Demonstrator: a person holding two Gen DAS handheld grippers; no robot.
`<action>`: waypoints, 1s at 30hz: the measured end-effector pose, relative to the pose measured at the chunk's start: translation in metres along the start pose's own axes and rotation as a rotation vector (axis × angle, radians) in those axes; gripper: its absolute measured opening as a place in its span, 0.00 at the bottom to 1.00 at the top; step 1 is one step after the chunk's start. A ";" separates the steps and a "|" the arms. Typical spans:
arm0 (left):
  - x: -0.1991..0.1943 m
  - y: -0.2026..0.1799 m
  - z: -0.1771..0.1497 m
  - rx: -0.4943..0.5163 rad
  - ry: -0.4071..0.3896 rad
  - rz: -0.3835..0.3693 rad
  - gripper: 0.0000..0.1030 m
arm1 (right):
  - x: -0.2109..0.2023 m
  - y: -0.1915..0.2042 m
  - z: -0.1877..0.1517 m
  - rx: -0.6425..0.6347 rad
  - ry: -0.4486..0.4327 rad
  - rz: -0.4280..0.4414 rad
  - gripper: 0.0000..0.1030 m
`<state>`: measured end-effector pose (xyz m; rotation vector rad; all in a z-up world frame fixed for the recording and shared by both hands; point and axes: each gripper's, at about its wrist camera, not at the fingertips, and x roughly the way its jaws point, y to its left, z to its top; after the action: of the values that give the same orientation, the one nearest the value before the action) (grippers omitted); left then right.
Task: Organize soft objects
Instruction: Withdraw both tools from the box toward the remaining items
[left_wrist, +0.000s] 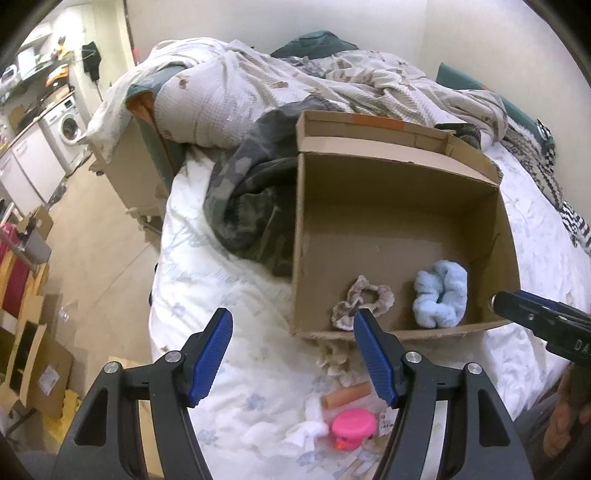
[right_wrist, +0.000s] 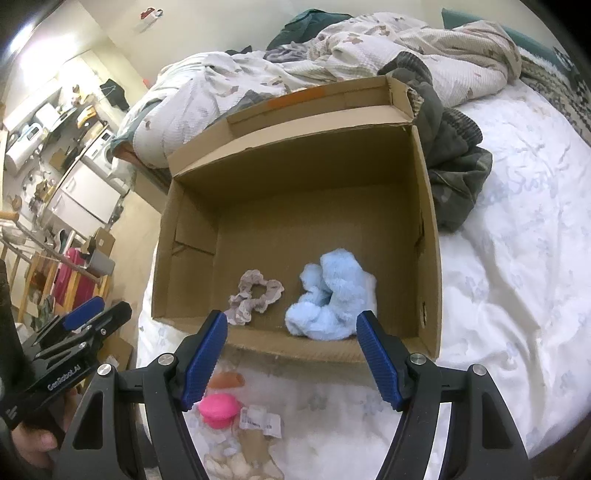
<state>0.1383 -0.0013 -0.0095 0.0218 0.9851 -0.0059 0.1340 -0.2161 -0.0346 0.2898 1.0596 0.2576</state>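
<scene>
Cardboard box on bed, fluffy blue scrunchie and beige scrunchie lying apart inside near front wall, pink toy, orange tube outside on sheet, left gripper and right gripper both wide open, holding nothing

My finger pads: ribbed blue plastic. Box: matt cardboard. Blue scrunchie: fluffy plush cloth.
</scene>
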 end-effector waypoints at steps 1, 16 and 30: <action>-0.001 0.003 -0.002 -0.010 0.003 -0.001 0.63 | -0.002 0.000 -0.001 -0.001 -0.001 0.002 0.74; 0.004 0.019 -0.028 -0.040 0.058 0.021 0.63 | -0.013 -0.004 -0.046 -0.004 0.052 0.024 0.74; 0.024 0.050 -0.028 -0.168 0.127 0.059 0.63 | 0.012 -0.012 -0.059 0.041 0.190 0.008 0.74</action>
<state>0.1290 0.0489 -0.0442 -0.1043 1.1086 0.1337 0.0882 -0.2162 -0.0756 0.3113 1.2524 0.2746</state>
